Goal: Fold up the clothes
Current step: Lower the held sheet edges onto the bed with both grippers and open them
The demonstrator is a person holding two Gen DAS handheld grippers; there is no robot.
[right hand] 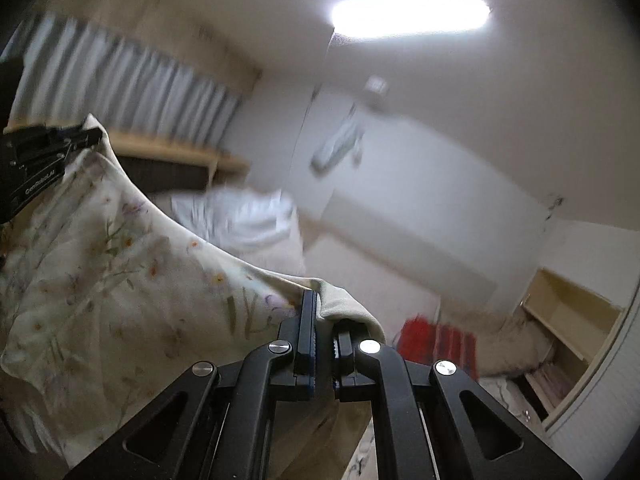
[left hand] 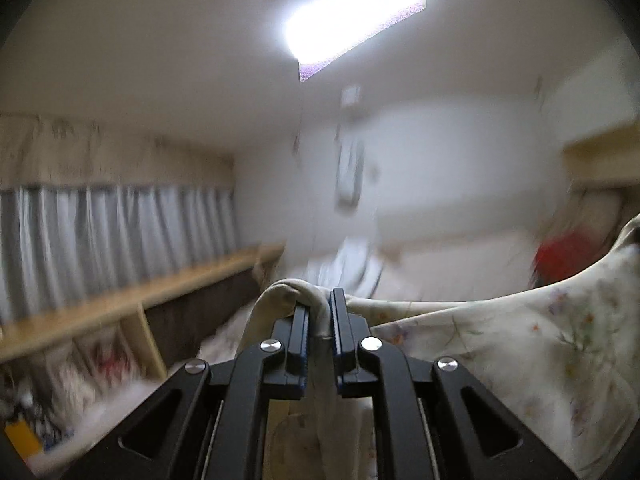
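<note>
While both cameras tilt toward the ceiling, the left gripper (left hand: 320, 308) is clamped on 1 bunched corner of the floral cloth (left hand: 520, 340), and the right gripper (right hand: 324, 320) is clamped on another corner. Held aloft, the cloth sags between the 2 grippers. Farther off, blurred: a wooden shelf (left hand: 132, 300) left, grey curtains (left hand: 112, 236) above it, a red item (right hand: 436, 340) right, a ceiling light (right hand: 412, 14) overhead.
</note>
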